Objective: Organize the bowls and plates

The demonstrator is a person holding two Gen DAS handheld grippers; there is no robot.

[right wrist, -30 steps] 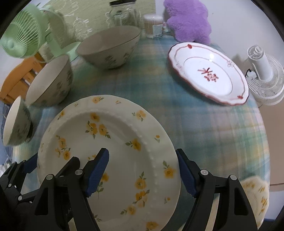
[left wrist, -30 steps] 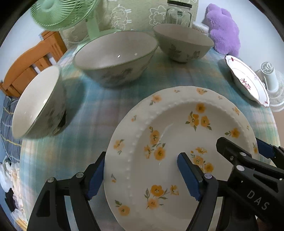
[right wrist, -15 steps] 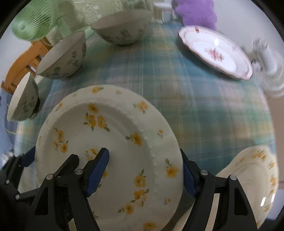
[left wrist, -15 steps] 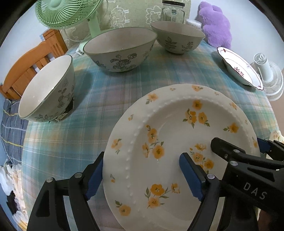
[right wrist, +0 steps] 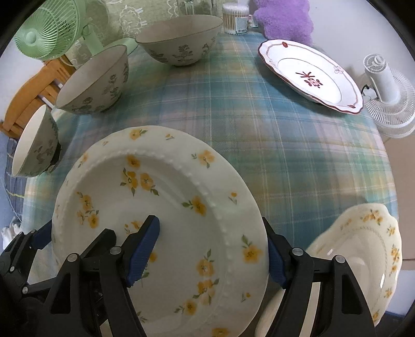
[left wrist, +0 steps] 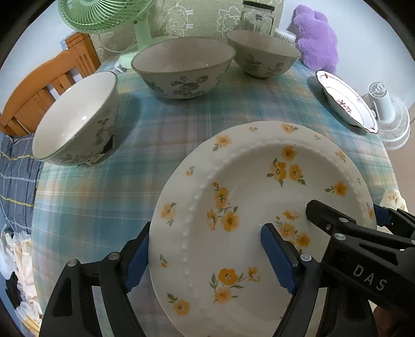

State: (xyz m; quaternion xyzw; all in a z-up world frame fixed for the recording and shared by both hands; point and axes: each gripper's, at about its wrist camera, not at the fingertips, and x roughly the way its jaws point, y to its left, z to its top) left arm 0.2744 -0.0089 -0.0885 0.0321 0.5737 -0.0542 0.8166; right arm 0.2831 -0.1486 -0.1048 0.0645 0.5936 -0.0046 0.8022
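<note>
A white plate with yellow flowers [left wrist: 254,197] [right wrist: 166,207] is held above the plaid table by both grippers. My left gripper [left wrist: 207,256] is shut on its left rim. My right gripper [right wrist: 212,251] is shut on its right rim and also shows in the left wrist view [left wrist: 345,233]. Three grey floral bowls stand apart: one at the left [left wrist: 75,121], a large one [left wrist: 181,67] at the back, and a third [left wrist: 262,55] beyond it. A red-trimmed plate [right wrist: 311,72] lies at the far right. A cream scalloped dish [right wrist: 363,259] sits at the near right.
A green fan [left wrist: 101,13], a glass jar [left wrist: 256,15] and a purple plush toy [left wrist: 316,46] stand at the back. A small white fan [right wrist: 386,88] lies at the right table edge. A wooden chair [left wrist: 44,85] is off the left side.
The plate, held by both grippers, has shifted over the table and the views have tilted. The cream scalloped dish has come into the right wrist view.
</note>
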